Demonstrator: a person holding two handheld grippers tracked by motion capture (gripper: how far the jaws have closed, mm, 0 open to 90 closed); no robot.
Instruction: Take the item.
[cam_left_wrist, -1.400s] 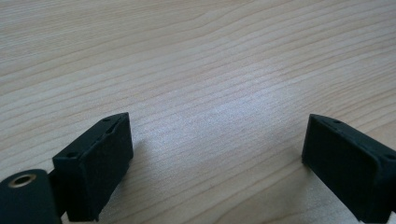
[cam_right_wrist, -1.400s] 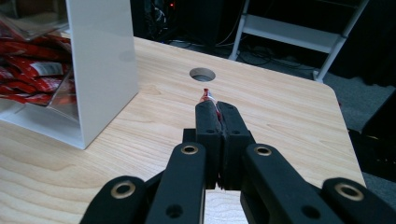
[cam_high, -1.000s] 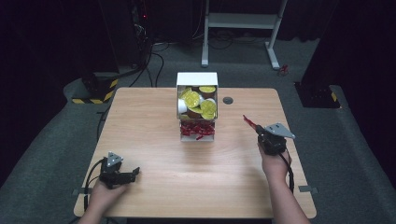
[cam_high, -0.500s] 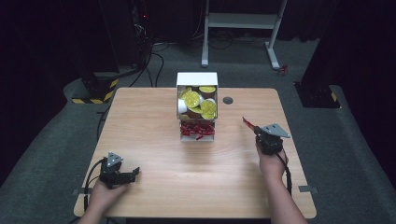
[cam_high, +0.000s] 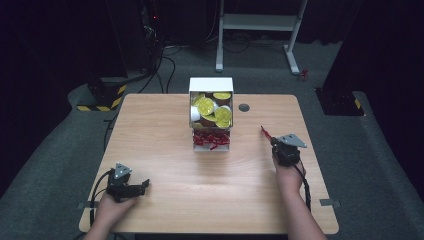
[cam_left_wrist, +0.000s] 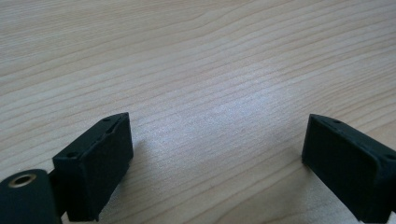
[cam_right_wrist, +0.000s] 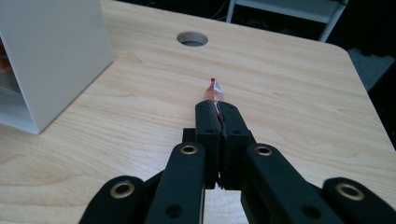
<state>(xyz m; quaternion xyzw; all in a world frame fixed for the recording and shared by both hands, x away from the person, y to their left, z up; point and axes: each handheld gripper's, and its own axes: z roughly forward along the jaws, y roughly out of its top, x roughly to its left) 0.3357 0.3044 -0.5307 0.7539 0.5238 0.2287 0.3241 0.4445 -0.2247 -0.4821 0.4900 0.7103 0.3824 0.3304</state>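
Between right gripper (cam_right_wrist: 219, 109) jaws, red strip (cam_right_wrist: 214, 91).

Overhead light brightening the wooden table (cam_high: 165, 150), surroundings staying dark, close jaws blurring, soft sheen glaring on woodgrain

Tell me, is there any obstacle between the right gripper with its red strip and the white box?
Nothing visible: bare table lies between the right gripper, shut on the red strip, and the white box.
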